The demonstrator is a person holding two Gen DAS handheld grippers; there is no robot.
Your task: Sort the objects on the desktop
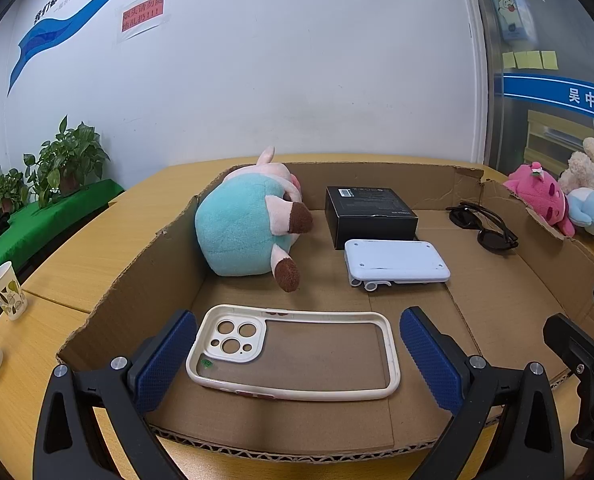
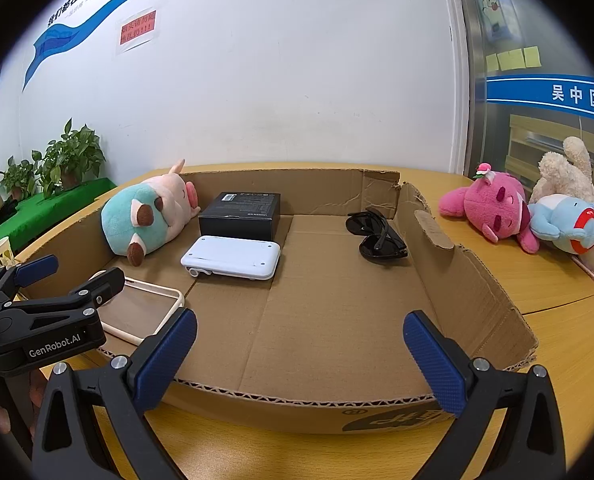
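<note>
The shallow cardboard tray [image 2: 477, 280] on the bench [image 2: 553, 320] has low walls and bare floor at its right. Left tongs [image 1: 297, 356] gape astride the white phone case [image 1: 293, 354] near the front edge, not touching. Beyond: teal plush [image 1: 237, 232], black box [image 1: 371, 216], white device [image 1: 395, 260], sunglasses [image 2: 377, 236]. Right tongs [image 2: 301, 356] hang apart, holding nothing.

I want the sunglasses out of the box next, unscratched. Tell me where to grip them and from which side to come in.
Grip the sunglasses at the bridge between the two lenses, coming straight down from above with the right gripper, which is open and nearer. They lie flat on the cardboard box floor, apparently folded, so the narrow bridge probably fits between the fingers, sparing the lenses. The box wall close by makes a side approach awkward.
</note>
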